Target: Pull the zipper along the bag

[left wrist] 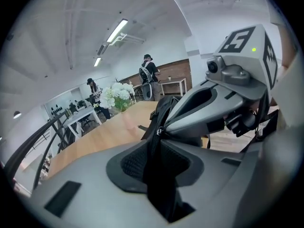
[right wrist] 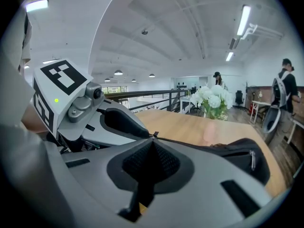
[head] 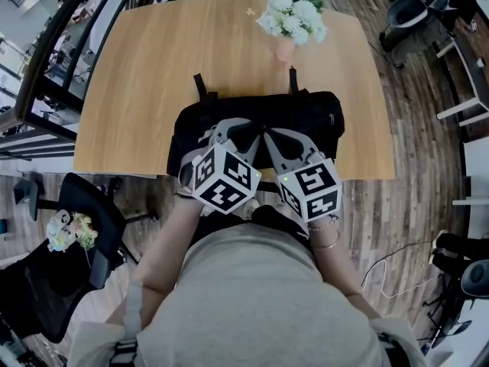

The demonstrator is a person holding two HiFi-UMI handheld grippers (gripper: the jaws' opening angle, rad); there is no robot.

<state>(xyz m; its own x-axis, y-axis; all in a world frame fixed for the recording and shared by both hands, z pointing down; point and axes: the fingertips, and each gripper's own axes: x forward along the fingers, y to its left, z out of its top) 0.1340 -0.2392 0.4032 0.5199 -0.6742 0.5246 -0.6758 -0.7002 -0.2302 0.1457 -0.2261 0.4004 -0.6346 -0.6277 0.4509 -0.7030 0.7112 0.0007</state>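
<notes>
The black bag (head: 306, 121) looks soft and floppy, so my left tongs (left wrist: 156, 146) squeeze its cloth while my right tongs (right wrist: 152, 144) pinch shut on its tiny zipper pull (left wrist: 158, 131).

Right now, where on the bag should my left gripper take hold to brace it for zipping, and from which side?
The fold of fabric by the zipper, just short of the zipper pull, approached from the person's side over the top of the bag. That fold stands up thin between the fingers, and the left gripper clamps it there, opposite the right gripper pinching the pull.
</notes>
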